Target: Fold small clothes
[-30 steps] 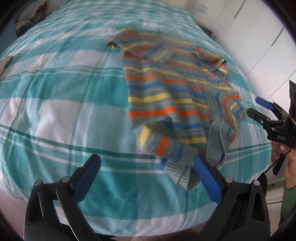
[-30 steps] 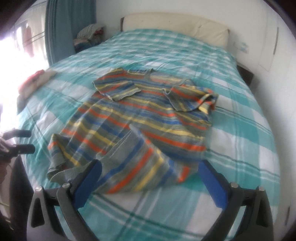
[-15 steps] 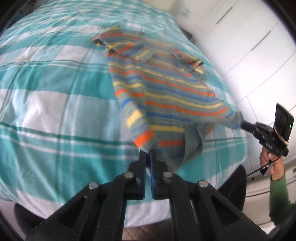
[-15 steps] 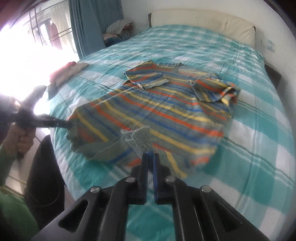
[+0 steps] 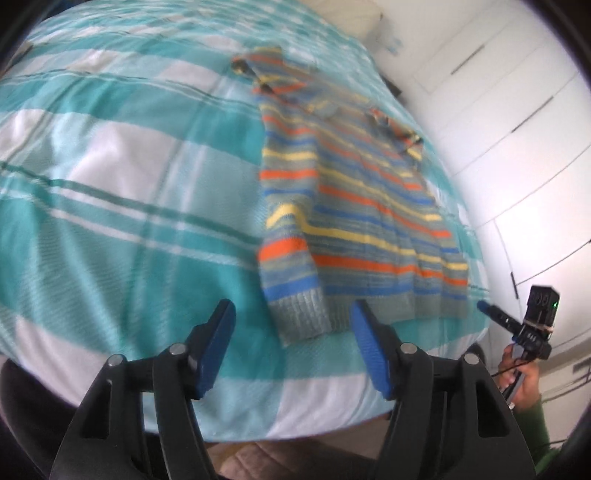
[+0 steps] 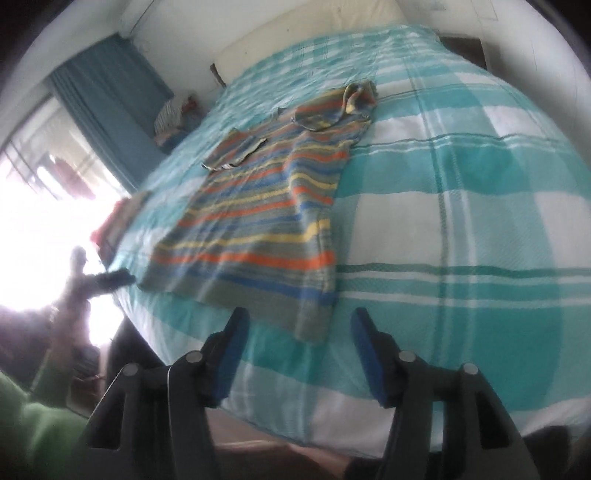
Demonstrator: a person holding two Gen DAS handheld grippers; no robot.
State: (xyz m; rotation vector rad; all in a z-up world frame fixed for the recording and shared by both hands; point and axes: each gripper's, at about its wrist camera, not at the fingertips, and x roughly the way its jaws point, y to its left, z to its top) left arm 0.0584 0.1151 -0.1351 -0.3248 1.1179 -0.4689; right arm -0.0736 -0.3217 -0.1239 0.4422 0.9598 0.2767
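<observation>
Both claws are wide apart and hold nothing: the left gripper (image 5: 291,343) hangs just past the sweater's bottom edge, and the right gripper (image 6: 299,350) hangs by the same edge at the other corner. The striped sweater (image 5: 354,218) lies flat on the bed (image 5: 122,177), near the bed's foot, with its long sleeves folded in over its front. Its gray hem points at the claws. Only the left view shows white closet doors (image 5: 517,122) beside the bed and the other claw in a hand. Only the right view shows a blue curtain (image 6: 110,107), a bright window, a cream headboard (image 6: 314,33) and a pile of clothes (image 6: 177,114) by the curtain.
</observation>
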